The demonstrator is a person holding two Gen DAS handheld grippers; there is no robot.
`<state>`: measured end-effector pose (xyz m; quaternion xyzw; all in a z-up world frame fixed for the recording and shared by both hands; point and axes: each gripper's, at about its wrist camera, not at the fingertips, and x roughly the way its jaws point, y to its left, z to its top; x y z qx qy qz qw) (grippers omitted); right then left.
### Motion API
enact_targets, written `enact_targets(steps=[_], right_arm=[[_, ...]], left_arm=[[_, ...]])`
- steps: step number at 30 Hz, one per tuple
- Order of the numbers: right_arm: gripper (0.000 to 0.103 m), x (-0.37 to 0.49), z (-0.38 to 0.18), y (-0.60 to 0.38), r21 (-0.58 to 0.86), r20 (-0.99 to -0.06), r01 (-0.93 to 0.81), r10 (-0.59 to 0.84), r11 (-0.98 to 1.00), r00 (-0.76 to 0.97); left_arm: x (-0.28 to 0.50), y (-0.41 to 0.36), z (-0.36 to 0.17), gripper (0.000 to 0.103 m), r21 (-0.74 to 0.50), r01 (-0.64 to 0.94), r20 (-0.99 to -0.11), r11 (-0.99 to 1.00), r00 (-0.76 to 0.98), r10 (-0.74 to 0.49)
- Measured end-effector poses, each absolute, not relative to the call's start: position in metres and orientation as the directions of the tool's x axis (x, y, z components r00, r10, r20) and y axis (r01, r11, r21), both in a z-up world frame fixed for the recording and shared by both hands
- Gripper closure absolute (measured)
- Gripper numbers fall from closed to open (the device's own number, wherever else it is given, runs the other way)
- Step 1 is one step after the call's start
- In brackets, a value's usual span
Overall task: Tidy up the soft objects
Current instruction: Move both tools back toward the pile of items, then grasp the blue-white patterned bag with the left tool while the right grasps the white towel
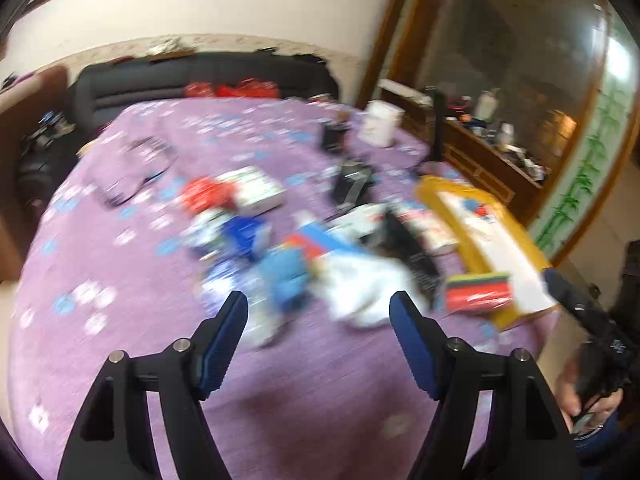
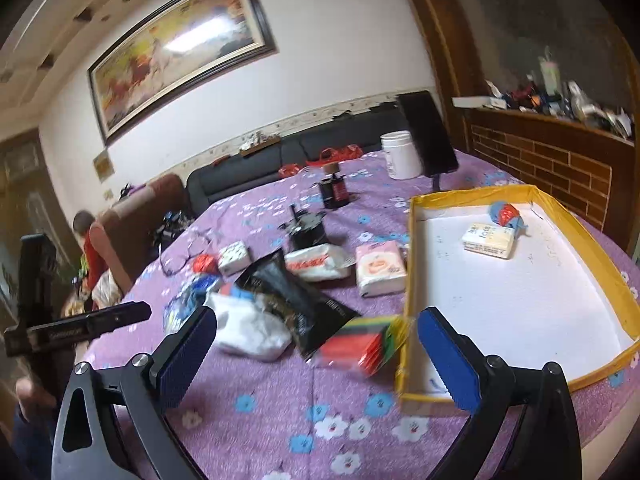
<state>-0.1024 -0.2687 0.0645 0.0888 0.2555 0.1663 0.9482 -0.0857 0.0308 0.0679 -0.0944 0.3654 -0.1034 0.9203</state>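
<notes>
Right wrist view, right gripper [image 2: 316, 344] held wide and empty, striped sponge pack [image 2: 362, 346] between its pads, yellow-rimmed tray [image 2: 576, 240] at two o'clock, left gripper [image 1: 318, 320] likewise wide, nothing held.

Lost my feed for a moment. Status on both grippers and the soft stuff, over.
Left gripper open, empty. Right gripper open, empty. Two items in yellow tray; white cloth and sponge pack on the bed. Black pouch overlaps cloth.

Purple flowered tablecloth [image 2: 280, 408], yellow-rimmed white tray [image 2: 592, 248]
</notes>
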Motion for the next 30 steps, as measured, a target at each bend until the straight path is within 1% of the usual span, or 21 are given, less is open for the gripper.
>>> enact_targets(steps=[2, 5, 10, 13, 17, 18, 19, 20, 21, 23, 27, 29, 30], right_arm=[[0.001, -0.107, 0.062, -0.263, 0.243, -0.452, -0.293, 0.376, 0.925, 0.809], [0.001, -0.111, 0.058, -0.255, 0.239, -0.451, -0.317, 0.394, 0.918, 0.801], [0.001, -0.114, 0.049, -0.249, 0.25, -0.471, -0.345, 0.425, 0.905, 0.773], [0.001, -0.116, 0.047, -0.252, 0.249, -0.475, -0.354, 0.432, 0.902, 0.767], [0.001, -0.116, 0.047, -0.258, 0.26, -0.473, -0.361, 0.444, 0.895, 0.761], [0.001, -0.116, 0.046, -0.258, 0.264, -0.474, -0.369, 0.453, 0.891, 0.755], [0.001, -0.114, 0.046, -0.258, 0.269, -0.475, -0.379, 0.464, 0.885, 0.747], [0.001, -0.113, 0.045, -0.256, 0.269, -0.481, -0.39, 0.473, 0.881, 0.738], [0.001, -0.11, 0.044, -0.254, 0.27, -0.489, -0.402, 0.484, 0.875, 0.726], [0.001, -0.104, 0.044, -0.248, 0.273, -0.501, -0.431, 0.51, 0.86, 0.699], [0.001, -0.082, 0.046, -0.228, 0.278, -0.546, -0.509, 0.57, 0.815, 0.614], [0.0, -0.066, 0.046, -0.217, 0.301, -0.557, -0.537, 0.602, 0.788, 0.572], [0.0, -0.054, 0.046, -0.208, 0.305, -0.572, -0.548, 0.61, 0.779, 0.549]], left_arm=[[-0.087, 0.053, 0.056, 0.03, -0.251, 0.041, -0.677, 0.967, 0.707, -0.206], [-0.083, 0.075, 0.04, 0.03, -0.274, -0.036, -0.712, 0.961, 0.68, -0.178], [-0.06, 0.069, 0.033, 0.03, -0.286, -0.043, -0.729, 0.957, 0.658, -0.189], [-0.035, 0.056, 0.024, 0.03, -0.301, -0.021, -0.753, 0.953, 0.618, -0.225], [-0.011, 0.049, 0.011, 0.03, -0.311, -0.06, -0.778, 0.949, 0.589, -0.217], [-0.01, 0.048, 0.012, 0.031, -0.309, -0.062, -0.771, 0.949, 0.601, -0.212], [-0.011, 0.049, 0.012, 0.034, -0.314, -0.056, -0.767, 0.948, 0.604, -0.219], [-0.012, 0.049, 0.012, 0.044, -0.327, -0.039, -0.763, 0.944, 0.6, -0.239], [-0.014, 0.05, 0.011, 0.056, -0.341, -0.026, -0.76, 0.94, 0.596, -0.259], [-0.021, 0.051, 0.013, 0.065, -0.36, -0.002, -0.751, 0.933, 0.594, -0.288], [-0.045, 0.056, 0.02, 0.065, -0.363, 0.033, -0.714, 0.931, 0.633, -0.3], [-0.054, 0.061, 0.023, 0.065, -0.346, 0.027, -0.691, 0.938, 0.668, -0.274], [-0.056, 0.064, 0.025, 0.065, -0.363, 0.032, -0.676, 0.931, 0.679, -0.287]])
